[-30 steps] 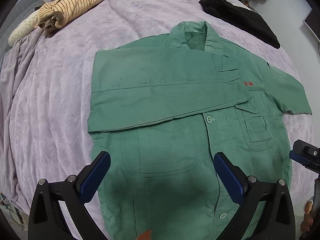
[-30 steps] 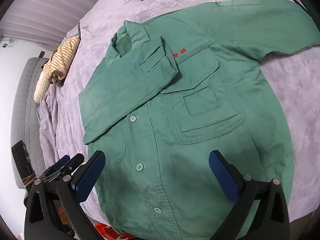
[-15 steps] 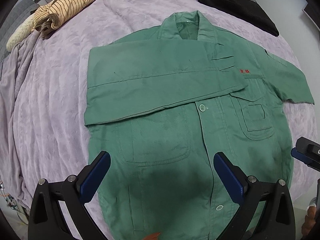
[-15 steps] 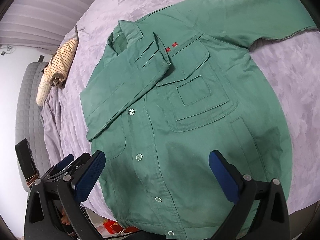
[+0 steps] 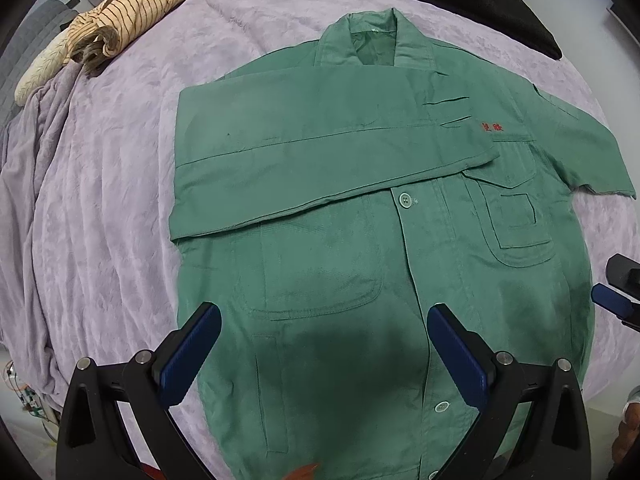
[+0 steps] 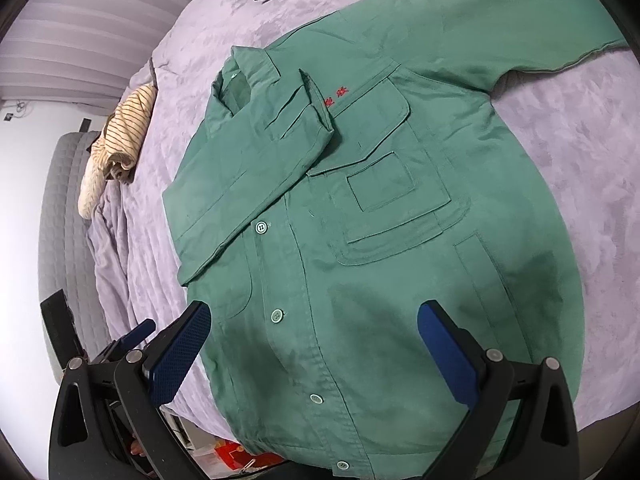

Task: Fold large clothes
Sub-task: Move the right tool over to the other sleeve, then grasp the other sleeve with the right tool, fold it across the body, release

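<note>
A green button-up work shirt (image 5: 360, 208) (image 6: 360, 216) lies flat, front up, on a lilac bed cover (image 5: 100, 184). Its left sleeve (image 5: 320, 148) is folded across the chest; the other sleeve (image 6: 500, 28) stretches out to the right. Red characters (image 5: 491, 128) mark the chest above a pocket. My left gripper (image 5: 324, 344) hovers open above the shirt's lower front, nothing between its blue pads. My right gripper (image 6: 314, 340) also stands open over the lower hem area, empty. The right gripper's tip shows at the left wrist view's right edge (image 5: 616, 292).
A rolled striped beige garment (image 5: 124, 12) (image 6: 124, 132) lies at the far left of the bed. A black garment (image 5: 480, 4) sits at the far right corner. A grey padded headboard or sofa (image 6: 68, 216) stands beside the bed, whose near edge runs below the shirt hem.
Both grippers have drawn back and up from the shirt, so more of its hem shows. Both stayed open; the shirt has not moved.
</note>
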`<state>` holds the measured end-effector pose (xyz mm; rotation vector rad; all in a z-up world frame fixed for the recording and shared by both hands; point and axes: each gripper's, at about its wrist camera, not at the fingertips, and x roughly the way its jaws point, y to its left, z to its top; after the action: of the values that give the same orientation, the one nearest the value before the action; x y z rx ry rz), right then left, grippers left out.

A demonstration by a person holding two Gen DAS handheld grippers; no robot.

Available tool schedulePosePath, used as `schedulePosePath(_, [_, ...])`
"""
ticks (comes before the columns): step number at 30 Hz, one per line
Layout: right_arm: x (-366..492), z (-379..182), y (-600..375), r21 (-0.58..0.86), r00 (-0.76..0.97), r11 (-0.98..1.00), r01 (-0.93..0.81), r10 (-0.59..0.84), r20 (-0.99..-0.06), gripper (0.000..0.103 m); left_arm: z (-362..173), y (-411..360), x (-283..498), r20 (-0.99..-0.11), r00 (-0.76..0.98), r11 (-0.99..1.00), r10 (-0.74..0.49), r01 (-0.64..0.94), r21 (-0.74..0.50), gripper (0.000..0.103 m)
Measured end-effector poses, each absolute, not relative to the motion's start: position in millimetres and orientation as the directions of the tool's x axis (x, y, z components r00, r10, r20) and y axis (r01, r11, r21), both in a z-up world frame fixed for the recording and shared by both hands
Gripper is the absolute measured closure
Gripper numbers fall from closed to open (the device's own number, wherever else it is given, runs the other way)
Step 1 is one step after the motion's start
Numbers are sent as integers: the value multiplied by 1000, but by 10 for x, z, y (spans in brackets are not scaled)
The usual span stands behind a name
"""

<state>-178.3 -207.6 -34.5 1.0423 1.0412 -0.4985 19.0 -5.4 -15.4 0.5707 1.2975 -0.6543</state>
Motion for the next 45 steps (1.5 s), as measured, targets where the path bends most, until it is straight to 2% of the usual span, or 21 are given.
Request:
schedulePosePath(13, [-2043,-407,-2394,520,515,413,748,135,-847,0,-170,-218,143,-987,146,722,-73,691,48,0])
schedulePosePath(19, [-2198,-228,-2676,546,554,429,719,120,-824,0,126,-383,160,-972,196,761,-127,648,31,0])
schedulePosePath(28, [-2323,361,-3350,572,652,505,646,25,-758,0,643,-674,5,-939,272,804,-211,594,-9,0])
schedulePosePath(35, [-2646,379,-3973,611,671,415,675,1,-741,0,798,-1060,-211,-936,264,781,-233,624,-18,0])
schedulePosePath(38, [-2849,357,-4257,618,674,363,697,-39,-738,0,751,-1282,-236,-936,272,766,-225,643,2,0])
schedulePosePath(41, [-3056,261,-4534,607,654,292,739,-91,-751,0,547,-1514,-243,-943,288,763,-166,643,62,0])
schedulePosePath(45, [-3377,38,-4873,628,649,169,760,-141,-747,0,166,-1764,-285,-973,189,731,-134,682,32,0])
